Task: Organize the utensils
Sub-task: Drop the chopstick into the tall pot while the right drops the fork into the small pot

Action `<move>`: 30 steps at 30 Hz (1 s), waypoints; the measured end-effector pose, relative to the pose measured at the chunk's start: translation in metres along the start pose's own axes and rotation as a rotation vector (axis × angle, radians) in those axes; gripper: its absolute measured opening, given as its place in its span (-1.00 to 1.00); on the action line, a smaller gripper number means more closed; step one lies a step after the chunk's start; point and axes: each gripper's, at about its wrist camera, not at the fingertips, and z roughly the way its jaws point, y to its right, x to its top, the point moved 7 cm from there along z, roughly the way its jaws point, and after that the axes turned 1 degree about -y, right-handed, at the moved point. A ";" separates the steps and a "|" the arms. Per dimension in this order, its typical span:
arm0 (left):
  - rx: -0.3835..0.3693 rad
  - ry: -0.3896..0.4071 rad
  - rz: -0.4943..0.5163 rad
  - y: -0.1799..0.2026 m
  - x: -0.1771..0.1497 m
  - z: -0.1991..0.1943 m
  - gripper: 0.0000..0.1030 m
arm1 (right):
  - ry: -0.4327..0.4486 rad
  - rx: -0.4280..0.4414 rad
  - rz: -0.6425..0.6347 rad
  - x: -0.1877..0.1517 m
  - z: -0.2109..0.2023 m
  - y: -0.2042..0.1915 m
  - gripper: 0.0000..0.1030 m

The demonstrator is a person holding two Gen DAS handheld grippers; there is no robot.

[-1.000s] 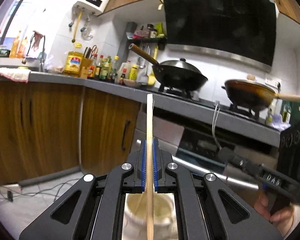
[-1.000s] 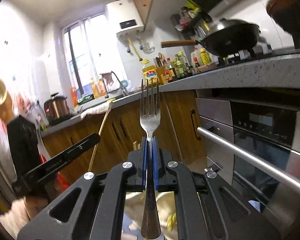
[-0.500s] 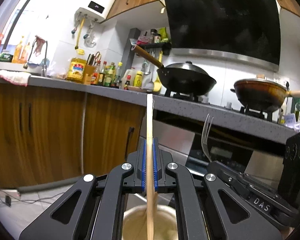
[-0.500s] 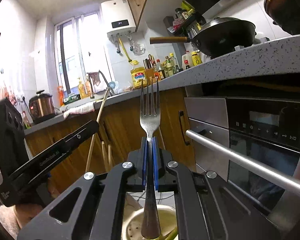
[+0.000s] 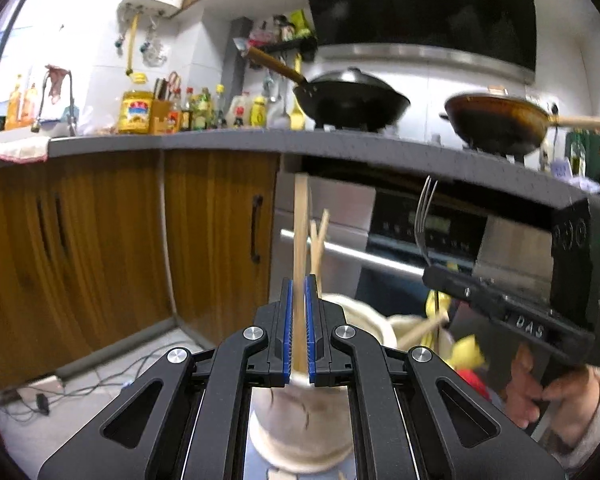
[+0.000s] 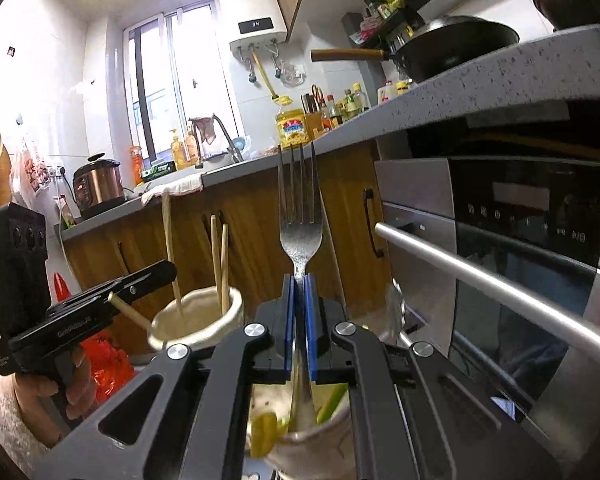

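Left wrist view shows the left gripper (image 5: 298,324) clamped on an upright wooden chopstick (image 5: 300,240) above a cream holder (image 5: 300,432). Right wrist view has the right gripper (image 6: 299,320) pinching a fork (image 6: 300,216), tines up, over a second cream cup (image 6: 320,444).

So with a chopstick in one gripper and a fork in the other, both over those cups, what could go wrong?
The left gripper grips its chopstick mid-length, so the stick may pivot and snag the chopsticks already in the cream cup. The fork might jam on the utensils crowding the second cup below the right gripper.
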 end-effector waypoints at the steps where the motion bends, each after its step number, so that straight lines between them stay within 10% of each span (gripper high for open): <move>1: 0.001 -0.019 0.019 0.002 -0.003 -0.001 -0.87 | -0.009 0.002 -0.001 -0.004 -0.002 0.000 -0.90; 25: 0.057 -0.075 0.049 0.001 -0.014 -0.016 -0.67 | -0.107 -0.016 0.037 -0.028 -0.005 0.007 -0.85; 30: 0.098 -0.063 0.036 0.001 -0.013 -0.031 -0.52 | -0.067 -0.022 0.025 -0.017 -0.016 0.003 -0.46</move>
